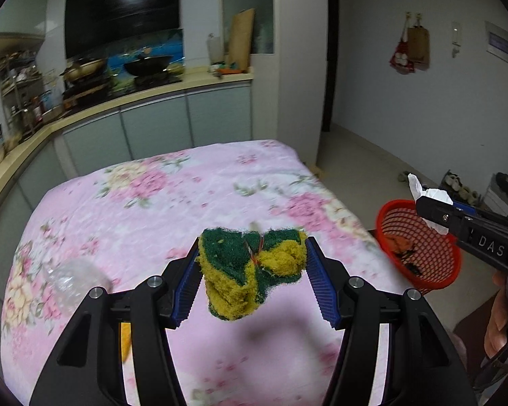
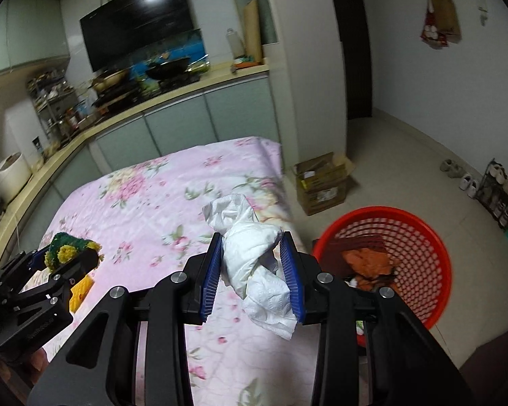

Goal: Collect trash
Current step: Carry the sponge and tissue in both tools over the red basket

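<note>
My left gripper (image 1: pixel 252 253) is shut on a crumpled green and yellow scouring sponge (image 1: pixel 250 270), held in the air above the pink floral tablecloth (image 1: pixel 145 203). My right gripper (image 2: pixel 252 247) is shut on a wad of white tissue paper (image 2: pixel 254 257), which hangs down between its blue pads. A red mesh basket (image 2: pixel 420 237) with orange scraps inside stands on the floor, right of the table. In the left wrist view the right gripper (image 1: pixel 423 203) with the tissue (image 1: pixel 423 189) hovers over the basket's (image 1: pixel 437 264) rim. The left gripper (image 2: pixel 67 257) shows at the left of the right wrist view.
A clear plastic bottle (image 1: pixel 74 280) lies on the cloth at the left, and a yellow object (image 2: pixel 81 289) sits beneath the left gripper. A cardboard box (image 2: pixel 325 179) stands on the floor beyond the table. Kitchen counter (image 1: pixel 125 101) with pans runs behind. Shoes (image 2: pixel 470 179) line the right wall.
</note>
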The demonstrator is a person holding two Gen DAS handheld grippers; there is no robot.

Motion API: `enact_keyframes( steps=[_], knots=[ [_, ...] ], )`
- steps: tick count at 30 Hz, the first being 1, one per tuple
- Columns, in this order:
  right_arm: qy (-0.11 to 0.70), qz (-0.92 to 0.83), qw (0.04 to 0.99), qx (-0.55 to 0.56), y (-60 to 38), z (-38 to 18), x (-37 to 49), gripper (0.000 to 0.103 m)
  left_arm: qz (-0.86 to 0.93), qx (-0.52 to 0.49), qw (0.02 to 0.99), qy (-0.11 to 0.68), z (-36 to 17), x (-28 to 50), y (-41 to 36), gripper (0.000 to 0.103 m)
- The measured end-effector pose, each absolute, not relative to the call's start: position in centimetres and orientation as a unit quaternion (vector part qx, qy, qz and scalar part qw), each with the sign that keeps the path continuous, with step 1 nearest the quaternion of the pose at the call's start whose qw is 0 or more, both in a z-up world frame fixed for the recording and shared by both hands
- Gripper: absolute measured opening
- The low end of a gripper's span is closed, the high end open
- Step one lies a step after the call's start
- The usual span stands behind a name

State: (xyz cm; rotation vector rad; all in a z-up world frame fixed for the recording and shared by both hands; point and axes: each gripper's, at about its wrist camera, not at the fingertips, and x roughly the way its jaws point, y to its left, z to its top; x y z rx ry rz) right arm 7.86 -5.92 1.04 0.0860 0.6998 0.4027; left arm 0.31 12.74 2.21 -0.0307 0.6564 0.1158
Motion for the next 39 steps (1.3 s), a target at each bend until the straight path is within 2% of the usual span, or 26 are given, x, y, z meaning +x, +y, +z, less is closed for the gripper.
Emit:
enact_keyframes(
  steps=[21, 39],
  knots=[
    [0.334, 0.133, 0.930, 0.069, -11.6, 1.9, 8.6, 0.034, -0.027, 0.014, 0.948, 0.316, 3.6, 5.2, 6.4, 0.056],
    [0.348, 0.082, 0.930, 0.087, -14.9, 0.9, 10.3, 0.034, -0.088, 0.022, 0.938, 0.334, 2.2, 8.6, 2.3, 0.056]
  ],
)
